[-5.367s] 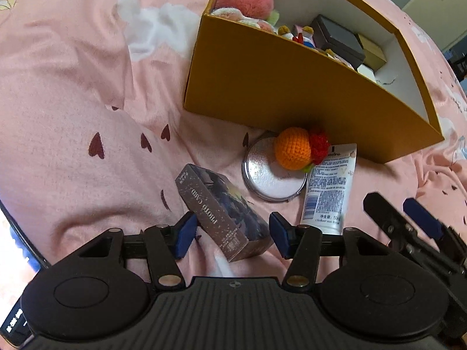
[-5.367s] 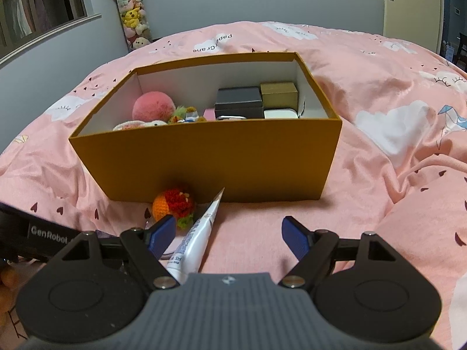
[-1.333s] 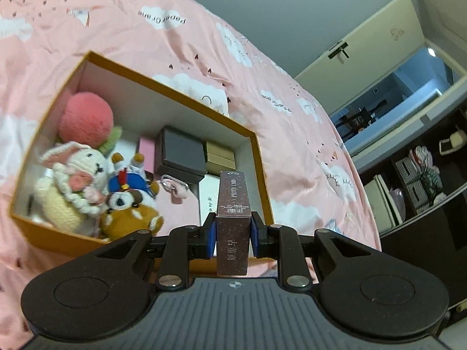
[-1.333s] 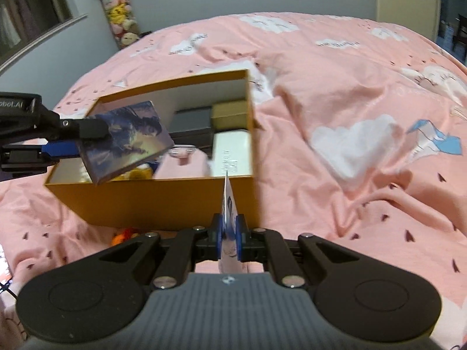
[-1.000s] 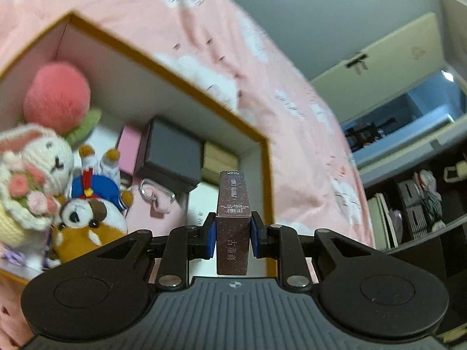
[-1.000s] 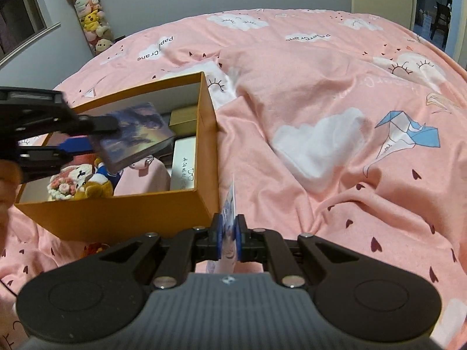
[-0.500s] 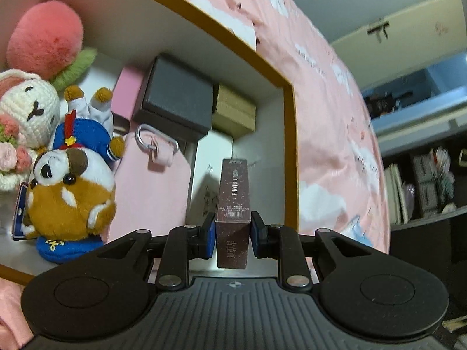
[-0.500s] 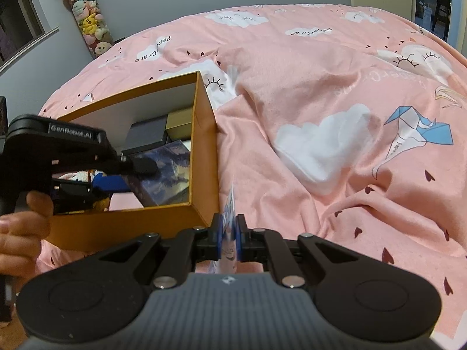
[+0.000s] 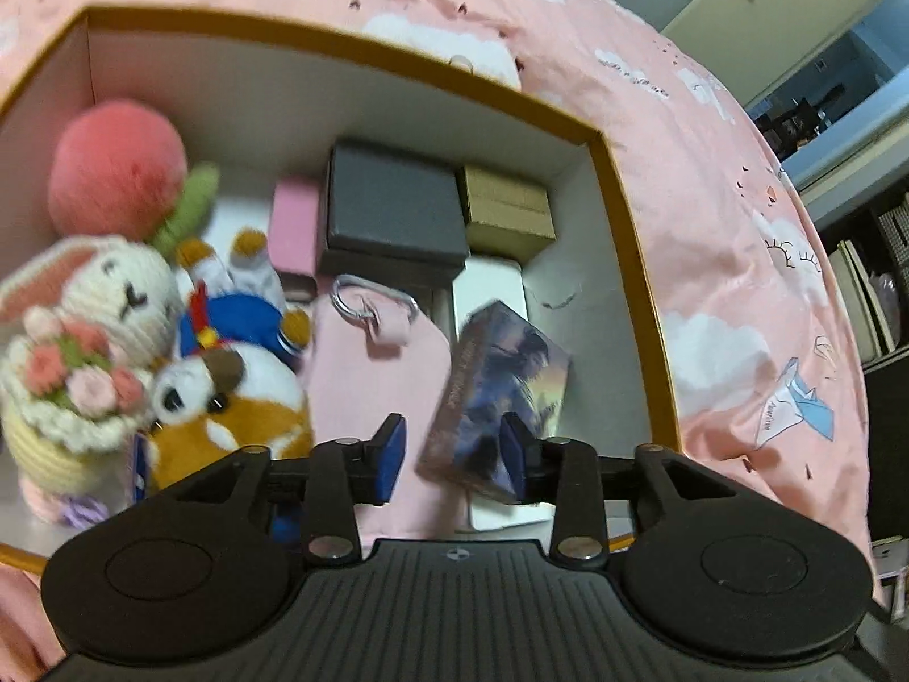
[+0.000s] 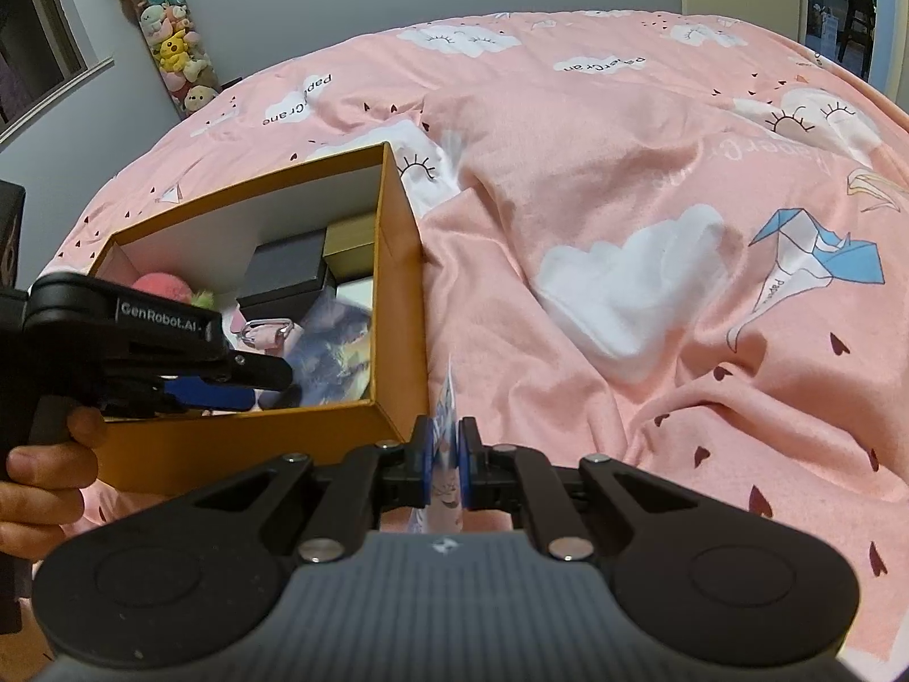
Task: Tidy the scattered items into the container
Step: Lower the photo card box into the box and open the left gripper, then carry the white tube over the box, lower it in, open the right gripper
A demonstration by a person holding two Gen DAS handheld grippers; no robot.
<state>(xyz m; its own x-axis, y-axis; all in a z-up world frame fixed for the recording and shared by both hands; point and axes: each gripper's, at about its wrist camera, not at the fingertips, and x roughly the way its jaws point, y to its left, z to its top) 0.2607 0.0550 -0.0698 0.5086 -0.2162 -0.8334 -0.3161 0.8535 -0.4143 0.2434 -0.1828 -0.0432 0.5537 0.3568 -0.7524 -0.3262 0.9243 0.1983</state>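
The orange cardboard container (image 9: 636, 284) lies on the pink bedspread. My left gripper (image 9: 450, 426) hangs over its right end with the jaws opening. The dark photo card box (image 9: 505, 375) sits tilted between them, leaning at the right finger, free of the left pad, its lower end down on the white box. In the right wrist view the same gripper (image 10: 250, 381) reaches into the container (image 10: 397, 284) above the card box (image 10: 335, 352). My right gripper (image 10: 447, 443) is shut on a white tube (image 10: 446, 403) just outside the container's near corner.
Inside the container are a crocheted rabbit (image 9: 91, 307), a brown-and-white plush (image 9: 227, 398), a pink peach plush (image 9: 113, 170), a grey box (image 9: 392, 210), a tan box (image 9: 505, 210) and a pink pouch (image 9: 375, 386). A hand (image 10: 40, 472) holds the left gripper. Rumpled bedspread (image 10: 653, 227) lies to the right.
The left jaws have spread apart and the card box, held upright before, has tipped over to the right and sunk into the container. The right gripper and its tube have stayed put.
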